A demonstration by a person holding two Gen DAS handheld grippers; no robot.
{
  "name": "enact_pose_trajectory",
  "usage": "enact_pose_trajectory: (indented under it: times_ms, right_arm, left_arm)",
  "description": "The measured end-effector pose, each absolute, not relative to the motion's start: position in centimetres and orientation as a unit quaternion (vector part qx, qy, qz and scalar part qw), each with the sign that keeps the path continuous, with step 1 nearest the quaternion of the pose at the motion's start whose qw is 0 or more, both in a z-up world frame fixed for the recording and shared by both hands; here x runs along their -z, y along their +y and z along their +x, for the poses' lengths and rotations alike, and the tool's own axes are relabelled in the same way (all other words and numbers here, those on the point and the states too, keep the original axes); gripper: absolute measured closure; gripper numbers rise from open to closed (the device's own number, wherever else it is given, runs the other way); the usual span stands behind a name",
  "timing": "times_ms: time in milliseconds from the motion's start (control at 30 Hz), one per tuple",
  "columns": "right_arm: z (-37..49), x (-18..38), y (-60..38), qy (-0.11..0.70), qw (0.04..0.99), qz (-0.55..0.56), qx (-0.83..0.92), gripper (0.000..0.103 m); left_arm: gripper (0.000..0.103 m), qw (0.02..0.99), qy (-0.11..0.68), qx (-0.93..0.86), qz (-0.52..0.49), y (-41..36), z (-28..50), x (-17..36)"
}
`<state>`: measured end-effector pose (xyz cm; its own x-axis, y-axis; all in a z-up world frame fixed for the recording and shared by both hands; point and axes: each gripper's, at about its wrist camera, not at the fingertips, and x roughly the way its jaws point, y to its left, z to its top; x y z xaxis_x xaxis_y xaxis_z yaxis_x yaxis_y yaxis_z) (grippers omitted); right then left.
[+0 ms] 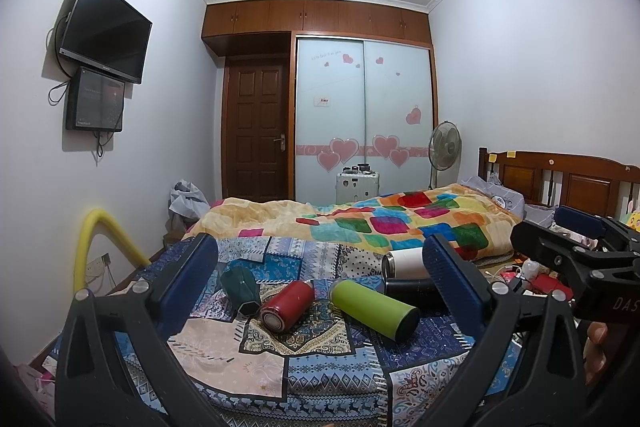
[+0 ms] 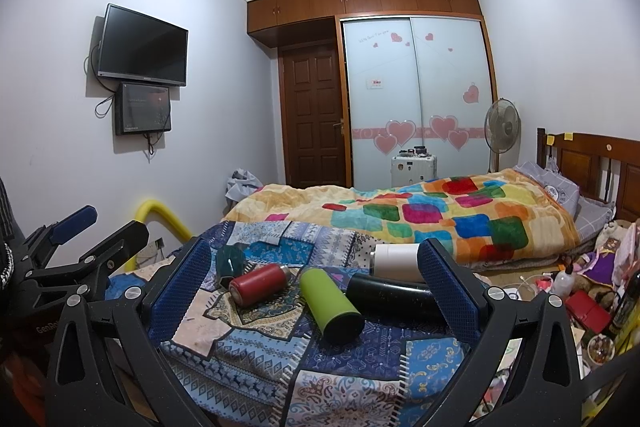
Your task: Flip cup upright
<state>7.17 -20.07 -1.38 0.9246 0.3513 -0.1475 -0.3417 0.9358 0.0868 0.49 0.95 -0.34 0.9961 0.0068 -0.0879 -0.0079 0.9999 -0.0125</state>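
Cups, five in all, are lying on their sides on the blue patchwork-print quilt in front of you: a dark green faceted cup at the left, a red cylindrical metal cup just beside it, a lime green cylindrical cup in the middle, a glossy black cylindrical cup to its right, and a white cylindrical cup lying behind the black one (partly hidden by a finger).

Your left gripper is hovering over the quilt with its jaws spread wide and holding nothing; the red and lime green cups are showing between its blue ribbed pads.

Your right gripper is hovering likewise, jaws spread wide and empty, framing the same group.

Each gripper is showing at the edge of the other's view.

Behind the quilt, a multicoloured checked blanket is covering the wooden bed.
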Motion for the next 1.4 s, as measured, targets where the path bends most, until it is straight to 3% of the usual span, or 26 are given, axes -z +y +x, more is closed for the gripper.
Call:
enact_pose_trajectory:
  times_ms: [767, 1400]
  right_arm:
    - [8.7, 2.4, -19.6, 0.107, 0.978, 0.025, -0.177, 0.000]
    - [24.1, 10.1, -14.0, 0.323, 0.911, -0.127, -0.223, 0.000]
  left_arm:
    - [0.000, 0.998, 0.055, -0.006, -0.008, 1.3, 1.1, 0.5]
    - [0.000, 0.991, 0.135, -0.014, -0.011, 3.6, 7.9, 7.0]
